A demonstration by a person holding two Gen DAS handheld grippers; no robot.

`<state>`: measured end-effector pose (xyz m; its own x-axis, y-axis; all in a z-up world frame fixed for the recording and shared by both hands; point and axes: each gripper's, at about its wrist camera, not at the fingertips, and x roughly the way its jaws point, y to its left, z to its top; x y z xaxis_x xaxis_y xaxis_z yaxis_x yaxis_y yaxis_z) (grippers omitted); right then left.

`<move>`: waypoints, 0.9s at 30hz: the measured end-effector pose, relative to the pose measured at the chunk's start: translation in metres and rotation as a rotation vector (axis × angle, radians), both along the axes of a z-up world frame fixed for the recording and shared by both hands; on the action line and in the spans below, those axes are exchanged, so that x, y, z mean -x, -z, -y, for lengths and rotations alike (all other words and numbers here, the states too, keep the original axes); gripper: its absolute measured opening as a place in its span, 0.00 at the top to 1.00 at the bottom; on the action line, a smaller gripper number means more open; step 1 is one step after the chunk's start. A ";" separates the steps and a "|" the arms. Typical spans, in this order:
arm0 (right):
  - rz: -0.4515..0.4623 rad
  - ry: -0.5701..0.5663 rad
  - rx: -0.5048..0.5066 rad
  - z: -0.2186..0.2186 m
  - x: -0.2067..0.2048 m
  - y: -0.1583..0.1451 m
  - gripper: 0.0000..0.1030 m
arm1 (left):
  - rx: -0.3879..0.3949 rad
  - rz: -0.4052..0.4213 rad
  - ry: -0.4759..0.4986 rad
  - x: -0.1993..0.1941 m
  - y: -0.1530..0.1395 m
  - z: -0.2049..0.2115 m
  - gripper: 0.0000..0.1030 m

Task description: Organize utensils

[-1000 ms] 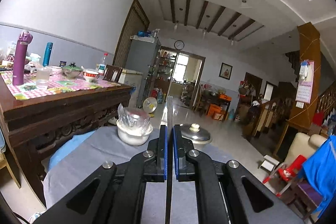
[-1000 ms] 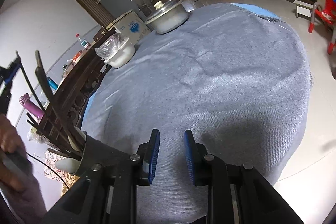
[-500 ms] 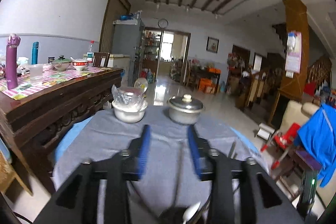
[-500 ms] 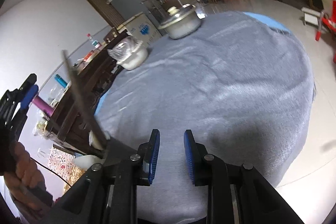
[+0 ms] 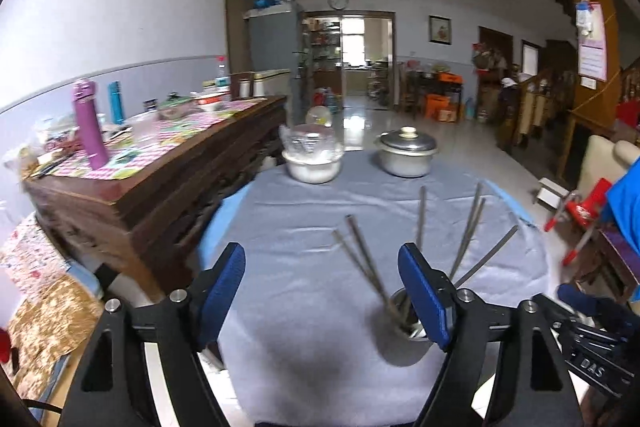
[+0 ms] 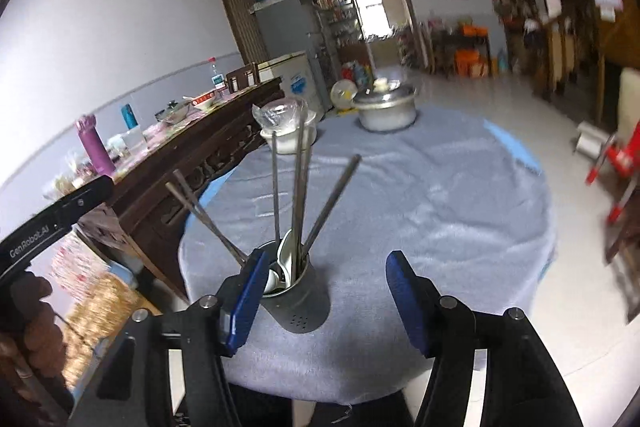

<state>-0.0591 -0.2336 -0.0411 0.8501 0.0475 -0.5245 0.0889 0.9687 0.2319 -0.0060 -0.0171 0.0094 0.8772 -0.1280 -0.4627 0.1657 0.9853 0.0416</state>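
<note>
A perforated steel utensil holder (image 6: 298, 297) stands upright on the grey tablecloth (image 6: 440, 211). Several metal chopsticks (image 6: 298, 187) and a white spoon (image 6: 285, 251) stick out of it. My right gripper (image 6: 328, 301) hangs just in front of it with its jaws opening. The holder sits between the pads near the left one, and neither pad presses on it. In the left wrist view the holder (image 5: 402, 315) shows partly behind the right finger, with the chopsticks (image 5: 362, 255) fanned out. My left gripper (image 5: 324, 293) is opening too and has only cloth between its pads.
A wrapped white bowl (image 5: 312, 163) and a lidded steel pot (image 5: 406, 155) stand at the table's far edge. A dark wooden sideboard (image 5: 160, 183) with a purple bottle (image 5: 90, 123) runs along the left. A red chair (image 5: 580, 215) is on the right.
My left gripper held one chopstick, opened and let it go; the chopstick now stands in the holder. My right gripper rose, rolled and opened wider, and the holder moved from its left edge to in front.
</note>
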 end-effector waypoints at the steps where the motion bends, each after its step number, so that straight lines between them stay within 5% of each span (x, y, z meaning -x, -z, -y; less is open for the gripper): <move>1: 0.004 0.011 0.029 -0.008 0.007 -0.005 0.37 | -0.005 -0.007 -0.015 0.004 0.000 -0.004 0.19; 10: -0.012 0.044 0.101 -0.049 0.022 -0.019 0.36 | -0.016 -0.035 -0.090 0.009 0.003 -0.030 0.15; 27: -0.016 0.063 0.122 -0.068 0.019 -0.022 0.36 | -0.018 -0.028 -0.080 0.016 0.002 -0.034 0.15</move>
<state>-0.0782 -0.1657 -0.0187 0.8410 -0.0702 -0.5365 0.1528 0.9820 0.1110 -0.0222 0.0164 0.0079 0.8711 -0.0496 -0.4886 0.0880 0.9945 0.0560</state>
